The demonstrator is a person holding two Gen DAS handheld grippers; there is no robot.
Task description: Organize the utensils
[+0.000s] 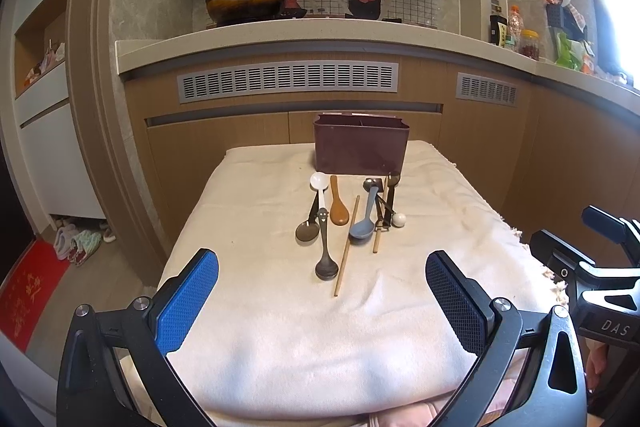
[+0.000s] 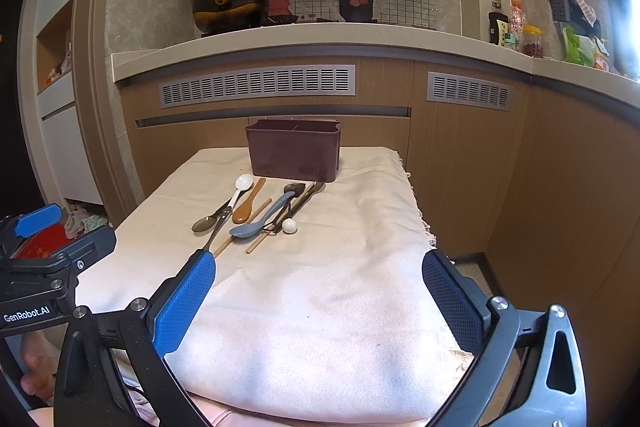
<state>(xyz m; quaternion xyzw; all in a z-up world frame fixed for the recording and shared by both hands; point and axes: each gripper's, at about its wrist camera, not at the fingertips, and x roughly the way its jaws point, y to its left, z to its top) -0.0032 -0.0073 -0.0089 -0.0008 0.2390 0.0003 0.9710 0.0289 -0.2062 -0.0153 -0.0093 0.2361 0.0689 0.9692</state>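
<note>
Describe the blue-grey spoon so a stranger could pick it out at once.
On the cream cloth, utensils lie in a cluster in front of the dark maroon holder. The blue-grey spoon lies right of centre, between two wooden chopsticks, bowl toward the camera. It is the only blue utensil there.

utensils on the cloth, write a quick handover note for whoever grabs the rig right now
Left tool: open, empty, held above the near edge of the cloth.
Right tool: open, empty, at the same near edge, beside the left one.
Utensils: all loose in a cluster mid-cloth, just in front of the brown holder: white spoon, wooden spoon, blue spoon, dark metal spoons, two chopsticks, plus a few dark pieces tangled on the right.
Done: nothing is visibly in the holder, though its inside is mostly hidden.
Left: pick up every utensil and stand it in the holder.
</note>
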